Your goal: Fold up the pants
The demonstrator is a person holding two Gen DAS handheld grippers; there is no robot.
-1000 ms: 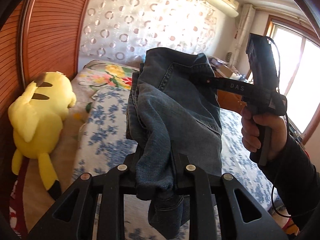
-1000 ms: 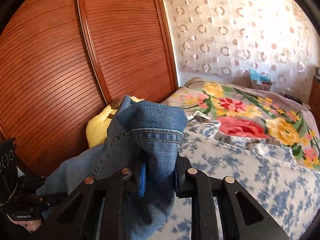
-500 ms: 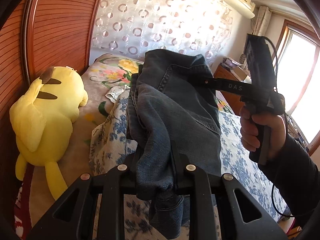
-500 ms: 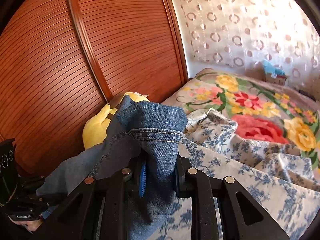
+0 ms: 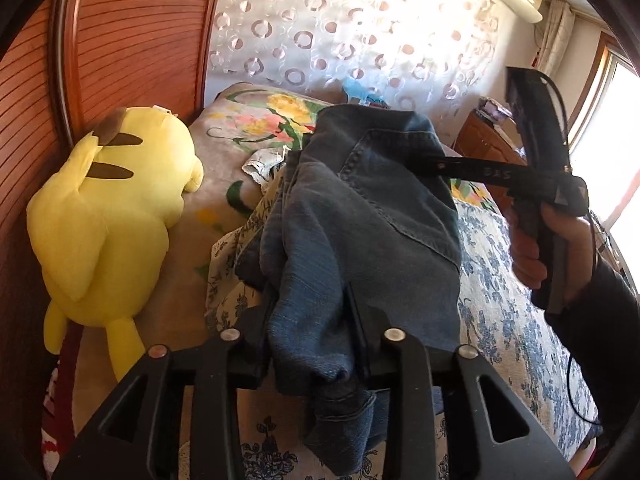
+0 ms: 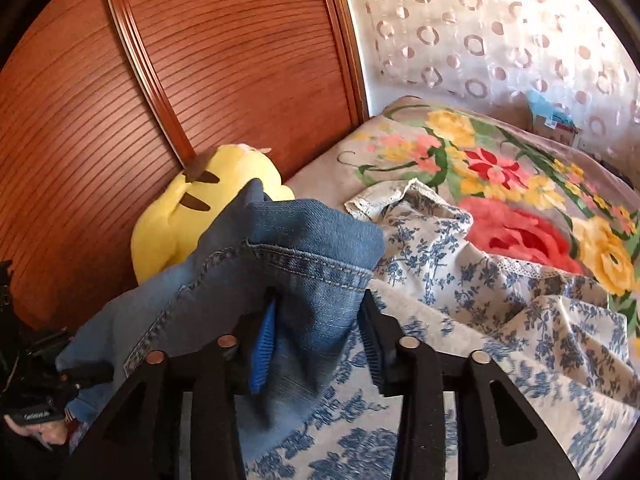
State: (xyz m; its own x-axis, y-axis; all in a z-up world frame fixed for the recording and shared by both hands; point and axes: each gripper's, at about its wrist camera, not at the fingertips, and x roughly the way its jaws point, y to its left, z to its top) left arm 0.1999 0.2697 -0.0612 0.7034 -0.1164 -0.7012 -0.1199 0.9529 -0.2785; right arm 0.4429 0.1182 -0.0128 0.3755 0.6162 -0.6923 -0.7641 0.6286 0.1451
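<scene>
The left hand-held gripper (image 5: 308, 328) has a bunched fold of the blue jeans (image 5: 360, 216) between its fingers; its jaws have just been opening, and the cloth still fills the gap, so I cannot tell whether the pads still press on it. From there the denim rises toward twelve o'clock and over to two o'clock, where the right hand-held gripper (image 5: 436, 168) reaches into the far edge, carried by a person's hand (image 5: 560, 248) in a dark sleeve.

In the right wrist view, the right hand-held gripper (image 6: 320, 328) has also just been opening: a stitched hem of the jeans (image 6: 288, 264) hangs between the fingers, against the blue pad at nine o'clock, while the finger at three o'clock stands clear of the cloth.

The jeans hang in the air above the bed (image 6: 440, 364), which has a blue-flowered sheet. A yellow plush toy (image 5: 112, 216) lies at nine o'clock beside the wooden wardrobe (image 5: 144, 40). A bright floral blanket (image 6: 520, 184) covers the bed at one o'clock.
</scene>
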